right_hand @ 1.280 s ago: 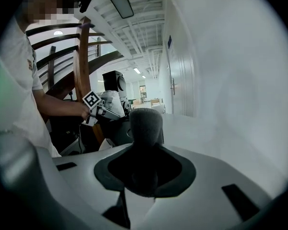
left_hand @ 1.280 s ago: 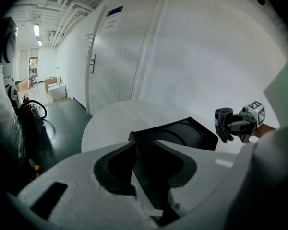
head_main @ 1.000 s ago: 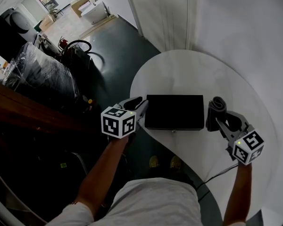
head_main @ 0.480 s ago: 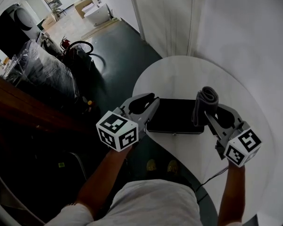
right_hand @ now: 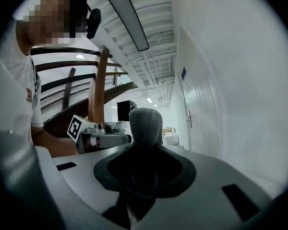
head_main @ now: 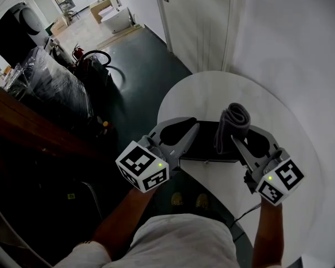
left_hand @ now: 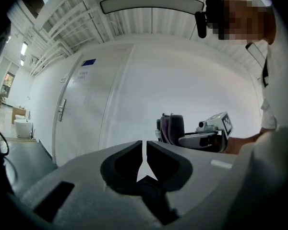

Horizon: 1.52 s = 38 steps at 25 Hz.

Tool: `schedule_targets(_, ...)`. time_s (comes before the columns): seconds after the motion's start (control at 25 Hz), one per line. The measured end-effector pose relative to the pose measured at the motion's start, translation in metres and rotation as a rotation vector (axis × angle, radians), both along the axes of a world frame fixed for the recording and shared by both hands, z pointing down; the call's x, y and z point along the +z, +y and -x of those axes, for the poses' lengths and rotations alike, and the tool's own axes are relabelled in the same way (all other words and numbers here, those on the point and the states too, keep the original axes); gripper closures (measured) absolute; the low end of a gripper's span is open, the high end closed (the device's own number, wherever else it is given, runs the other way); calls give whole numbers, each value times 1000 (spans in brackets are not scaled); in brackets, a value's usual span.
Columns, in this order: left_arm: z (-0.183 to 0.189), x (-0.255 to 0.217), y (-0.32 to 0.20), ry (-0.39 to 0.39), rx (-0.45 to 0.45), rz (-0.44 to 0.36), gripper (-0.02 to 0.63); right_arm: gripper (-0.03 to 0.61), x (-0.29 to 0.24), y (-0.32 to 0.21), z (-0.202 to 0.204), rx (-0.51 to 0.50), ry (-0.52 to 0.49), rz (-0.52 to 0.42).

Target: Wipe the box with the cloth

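Observation:
A flat black box lies on the round white table near its front edge. My right gripper is shut on a rolled grey cloth and holds it upright over the box's right part. From that gripper's own camera the cloth juts up from the right gripper. My left gripper hovers over the box's left end. Its jaws are closing and stand almost together, a hairline slit between the tips, nothing in the left gripper. In the left gripper view, the cloth shows ahead.
A white wall and a door stand behind the table. Dark floor, a wooden rail and plastic-wrapped goods lie to the left. A cable hangs off the table's front edge.
The right gripper lifted the cloth off the table beside the box and carried it left, over the box. The left gripper rose, swung over the box's left end, and its jaws came together.

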<state>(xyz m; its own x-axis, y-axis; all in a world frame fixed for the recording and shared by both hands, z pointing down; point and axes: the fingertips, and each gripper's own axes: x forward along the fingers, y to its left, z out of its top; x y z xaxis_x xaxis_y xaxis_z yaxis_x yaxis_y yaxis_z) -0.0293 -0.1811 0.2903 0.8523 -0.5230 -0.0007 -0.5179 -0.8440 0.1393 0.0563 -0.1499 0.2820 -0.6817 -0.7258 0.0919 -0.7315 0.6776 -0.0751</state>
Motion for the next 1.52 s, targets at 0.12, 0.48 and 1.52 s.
schedule_targets(0.12, 0, -6, 6, 20, 9, -16, 580, 482, -4, 4, 10, -13, -14, -11)
schedule_targets(0.48, -10, -15, 17, 43, 32, -69, 598, 482, -7, 10, 18, -34, -27, -30)
schedule_targets(1.52, -14, -14, 20, 57, 50, -87, 598, 483, -4, 14, 18, -12, -21, -55)
